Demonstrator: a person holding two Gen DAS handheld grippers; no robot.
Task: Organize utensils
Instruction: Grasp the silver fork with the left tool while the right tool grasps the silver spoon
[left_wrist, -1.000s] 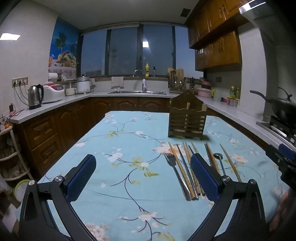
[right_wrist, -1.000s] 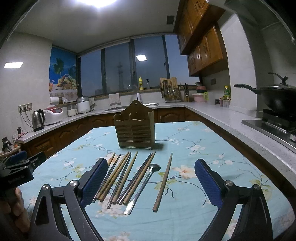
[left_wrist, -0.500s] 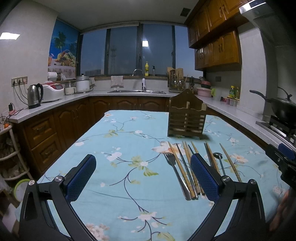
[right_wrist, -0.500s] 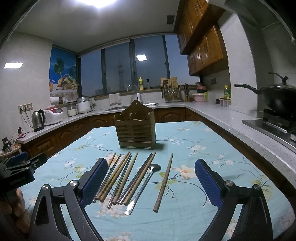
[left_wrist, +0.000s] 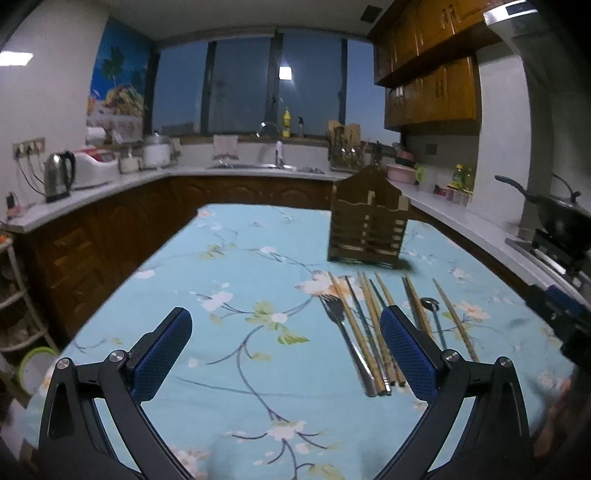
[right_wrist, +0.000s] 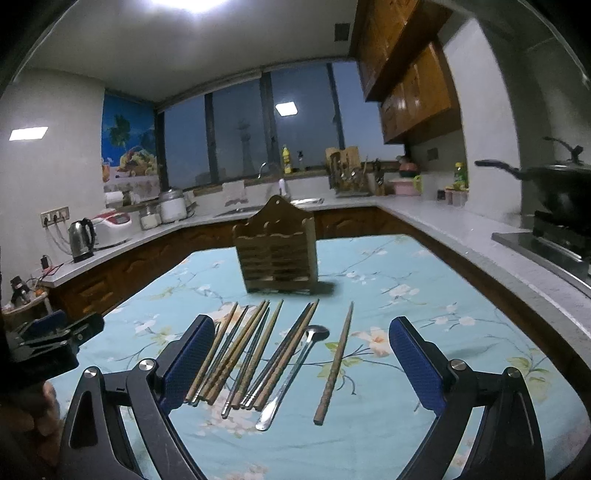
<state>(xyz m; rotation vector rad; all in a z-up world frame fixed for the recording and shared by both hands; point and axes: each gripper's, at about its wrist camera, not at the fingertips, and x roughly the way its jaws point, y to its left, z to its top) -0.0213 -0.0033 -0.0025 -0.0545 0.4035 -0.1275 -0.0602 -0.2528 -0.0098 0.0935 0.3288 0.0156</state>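
Kitchen counters (left_wrist: 110, 184) with dark wood cabinets ring a table under a pale blue floral tablecloth (left_wrist: 240, 295). At its far middle a wooden utensil holder (right_wrist: 277, 251) stands upright, its contents impossible to make out. Just before it lie chopsticks (right_wrist: 240, 350), a fork (left_wrist: 343, 332) and a spoon (right_wrist: 295, 365) in a row. Left gripper (left_wrist: 284, 354) and right gripper (right_wrist: 303, 365) hover with jaws wide, holding nothing.

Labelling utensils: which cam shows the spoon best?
Right wrist. The spoon lies whole and unobstructed between the open right gripper's fingers. In the left wrist view, only its bowl and part of the handle show beside the open left gripper's right finger.
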